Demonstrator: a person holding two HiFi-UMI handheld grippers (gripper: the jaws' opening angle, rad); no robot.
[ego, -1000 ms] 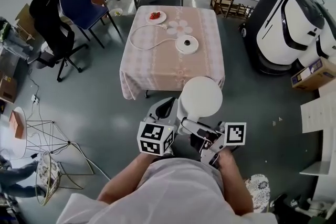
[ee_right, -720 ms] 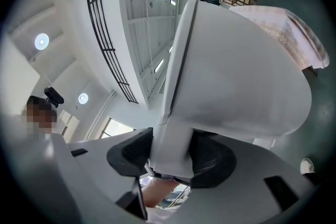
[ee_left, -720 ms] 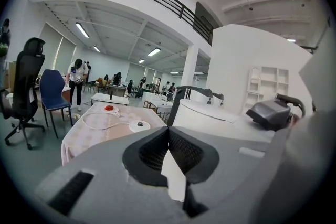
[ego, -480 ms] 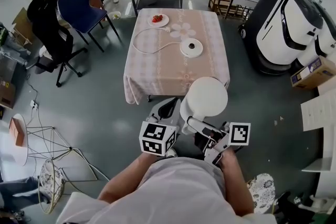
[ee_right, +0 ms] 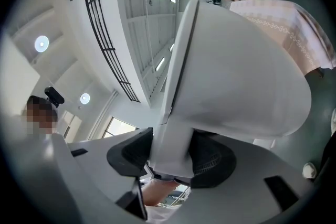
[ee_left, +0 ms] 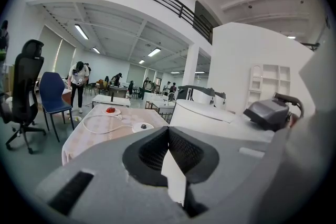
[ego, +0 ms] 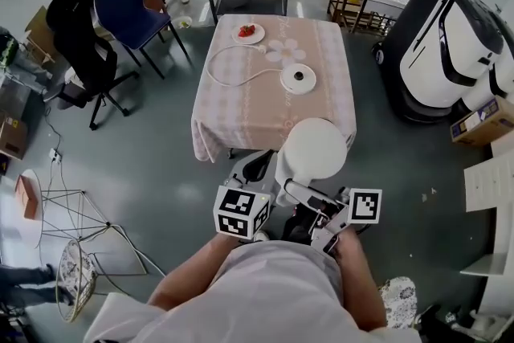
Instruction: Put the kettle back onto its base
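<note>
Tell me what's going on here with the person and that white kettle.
A person standing short of the table holds the white kettle up in the air, with the right gripper clamped on its handle. The left gripper is beside the kettle, jaws together on nothing. The round base sits bare on the cloth-covered table ahead, so the kettle is not yet back on it.

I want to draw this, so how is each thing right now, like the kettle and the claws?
kettle: lifted, held by its handle, not on its base
base: on the table, nothing on it
cord: looped loose on the table
right claw: shut on the kettle's handle
left claw: shut, holding nothing
</note>
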